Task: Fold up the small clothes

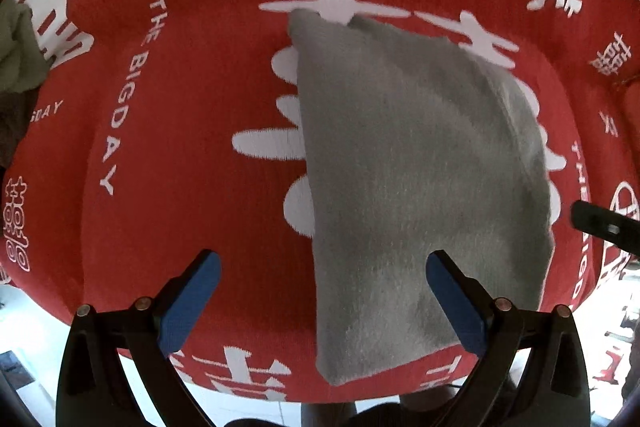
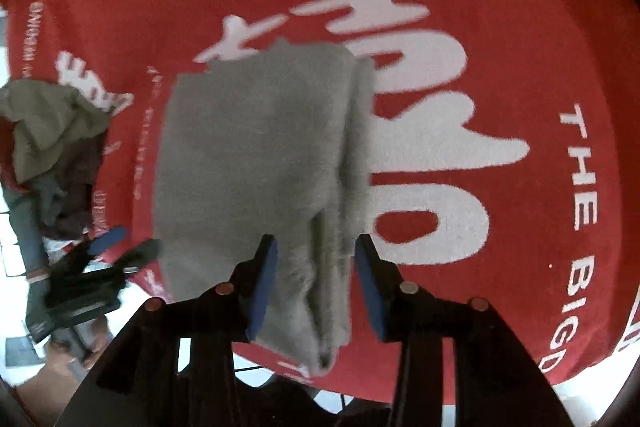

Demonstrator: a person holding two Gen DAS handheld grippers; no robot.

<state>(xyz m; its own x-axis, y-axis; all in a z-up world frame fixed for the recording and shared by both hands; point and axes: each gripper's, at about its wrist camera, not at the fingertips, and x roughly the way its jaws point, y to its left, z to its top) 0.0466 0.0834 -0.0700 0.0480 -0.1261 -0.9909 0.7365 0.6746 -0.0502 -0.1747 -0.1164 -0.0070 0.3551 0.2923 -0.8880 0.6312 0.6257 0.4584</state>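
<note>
A grey knit garment (image 1: 420, 179) lies folded on the red cloth (image 1: 192, 75) with white lettering. My left gripper (image 1: 322, 271) is open above its near left edge, with the left finger over bare red cloth. In the right wrist view the same garment (image 2: 256, 155) lies under my right gripper (image 2: 316, 269). The jaws stand apart on either side of its near right folded edge, and I see no pinch. The left gripper (image 2: 108, 247) shows at the left of that view.
A heap of olive and dark clothes (image 2: 48, 131) lies at the left edge of the red cloth, also seen in the left wrist view (image 1: 16, 55). The cloth's near edge drops off to a white floor (image 1: 24, 339). The other gripper's tip (image 1: 600, 223) shows at the right.
</note>
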